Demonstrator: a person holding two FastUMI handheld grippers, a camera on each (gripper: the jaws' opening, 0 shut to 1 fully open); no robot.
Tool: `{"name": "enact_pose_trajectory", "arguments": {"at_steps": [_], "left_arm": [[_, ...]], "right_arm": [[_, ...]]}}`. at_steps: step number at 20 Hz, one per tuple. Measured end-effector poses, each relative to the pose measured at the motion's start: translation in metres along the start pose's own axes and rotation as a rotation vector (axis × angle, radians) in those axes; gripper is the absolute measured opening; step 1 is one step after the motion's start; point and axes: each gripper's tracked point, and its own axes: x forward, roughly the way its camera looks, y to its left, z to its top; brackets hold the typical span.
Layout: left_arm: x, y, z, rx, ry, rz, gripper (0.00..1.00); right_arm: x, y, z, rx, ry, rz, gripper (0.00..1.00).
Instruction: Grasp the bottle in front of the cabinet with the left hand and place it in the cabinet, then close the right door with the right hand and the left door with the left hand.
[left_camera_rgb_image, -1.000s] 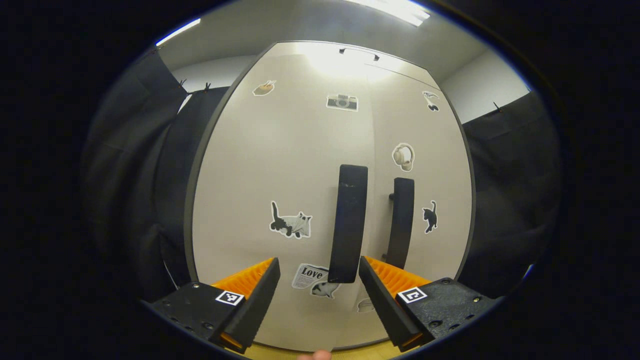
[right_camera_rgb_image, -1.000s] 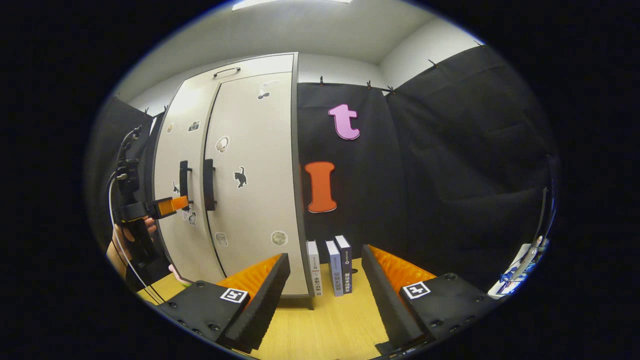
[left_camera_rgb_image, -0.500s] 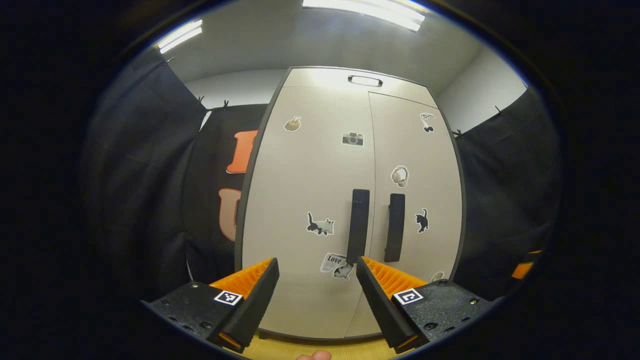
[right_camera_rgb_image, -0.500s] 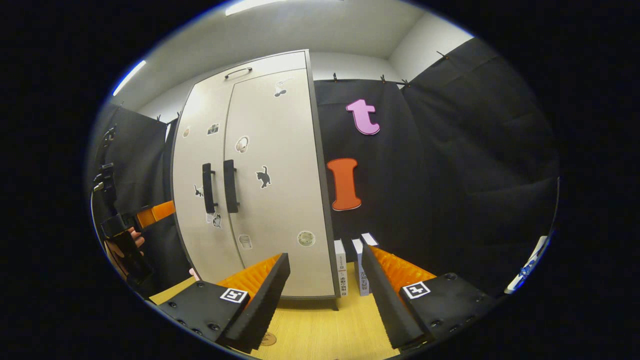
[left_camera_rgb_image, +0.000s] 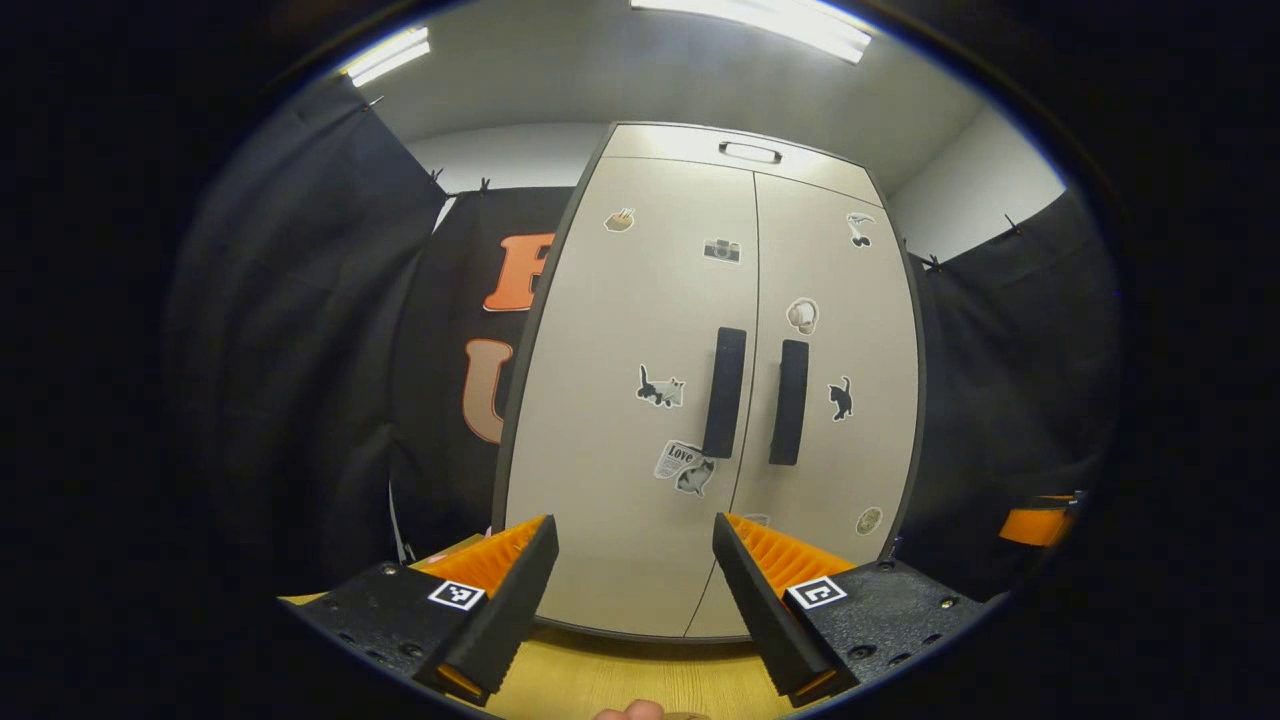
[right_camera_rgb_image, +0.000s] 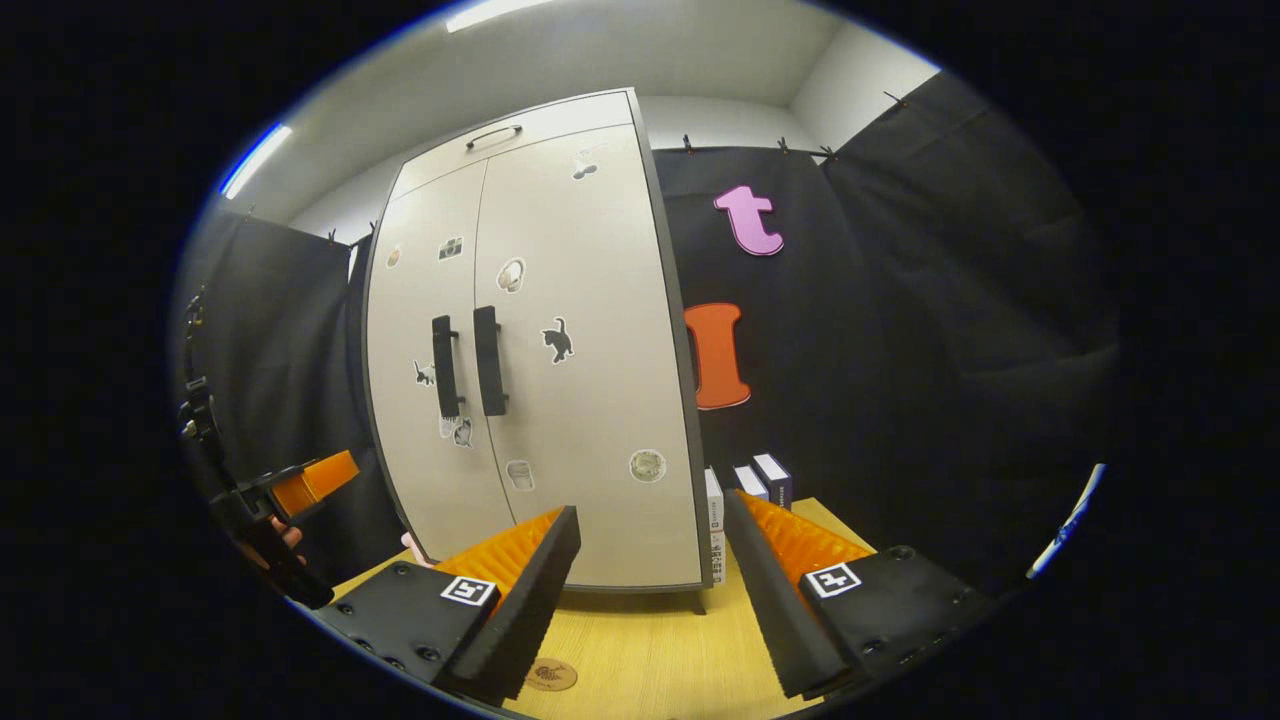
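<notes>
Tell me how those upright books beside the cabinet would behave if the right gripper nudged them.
The books stand upright, narrow-based on the table, so they'd likely tip rather than slide. Standing close together, one would probably topple its neighbour. They look stiff.

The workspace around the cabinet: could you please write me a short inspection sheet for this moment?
Surface: wooden tabletop, with a small round mark near the right gripper.
Job's things: cabinet with left door and right door both shut, handles side by side; bottle nothing seen.
Clutter: books upright beside the cabinet.
Grippers: left gripper open, empty, apart from the doors; right gripper open, empty.
Cables: a cable above the left gripper.
Surroundings: black cloth wall, ceiling lights.
</notes>
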Motion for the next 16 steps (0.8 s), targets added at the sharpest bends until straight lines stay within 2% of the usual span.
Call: {"name": "enact_pose_trajectory", "arguments": {"at_steps": [8,16], "left_arm": [[0.006,-0.034,0.003,-0.013,-0.012,-0.098,0.95],[0.010,-0.045,-0.006,-0.026,0.018,-0.129,0.95]], "right_arm": [[-0.007,-0.004,-0.007,0.011,0.007,-0.030,0.96],[-0.007,-0.012,-0.007,-0.002,0.009,-0.057,0.96]]}}
